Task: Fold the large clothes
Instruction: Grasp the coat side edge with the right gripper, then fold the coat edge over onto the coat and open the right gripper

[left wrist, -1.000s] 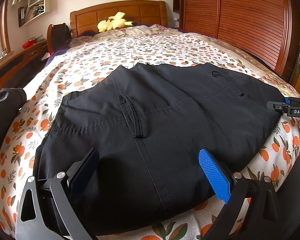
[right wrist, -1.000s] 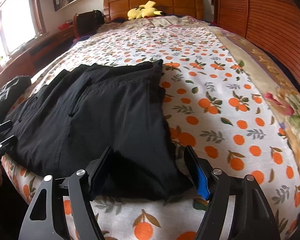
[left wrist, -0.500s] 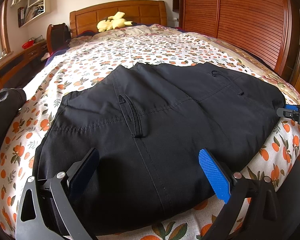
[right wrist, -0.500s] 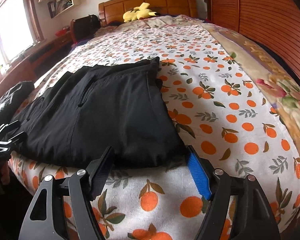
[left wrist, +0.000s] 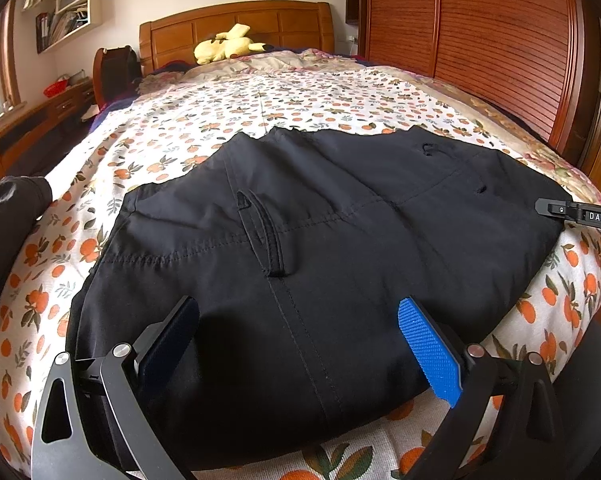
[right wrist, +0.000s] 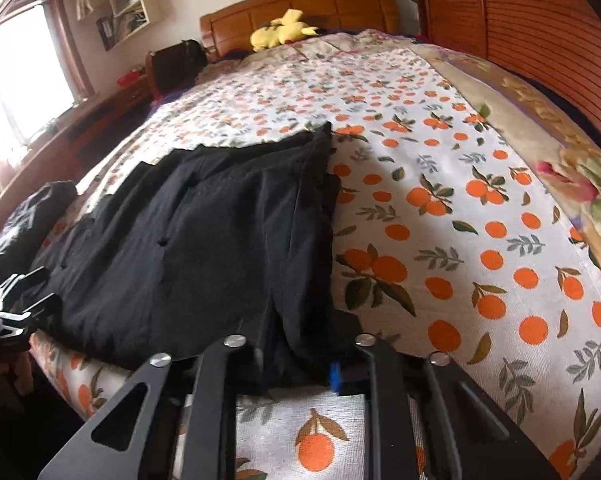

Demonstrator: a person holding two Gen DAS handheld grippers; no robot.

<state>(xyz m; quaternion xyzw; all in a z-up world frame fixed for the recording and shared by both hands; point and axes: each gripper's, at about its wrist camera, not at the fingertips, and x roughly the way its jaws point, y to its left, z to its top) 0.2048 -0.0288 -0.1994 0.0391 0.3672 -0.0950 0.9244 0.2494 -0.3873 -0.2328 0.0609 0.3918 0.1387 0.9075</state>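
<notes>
Gripping the near right corner of the black garment (right wrist: 204, 240), right tool (right wrist: 296, 372) has just been closing; its jaws now pinch cloth at the bed's (right wrist: 440, 184) near edge. Left tool (left wrist: 298, 344) hovers wide open over the garment's near hem, middle seam between its fingers, pads clear of the cloth. Garment lies flat and folded across the foot of the bed, well apart from the yellow plush (left wrist: 228, 46) by the headboard. Another dark bundle (left wrist: 8, 208) sits left of the garment.
</notes>
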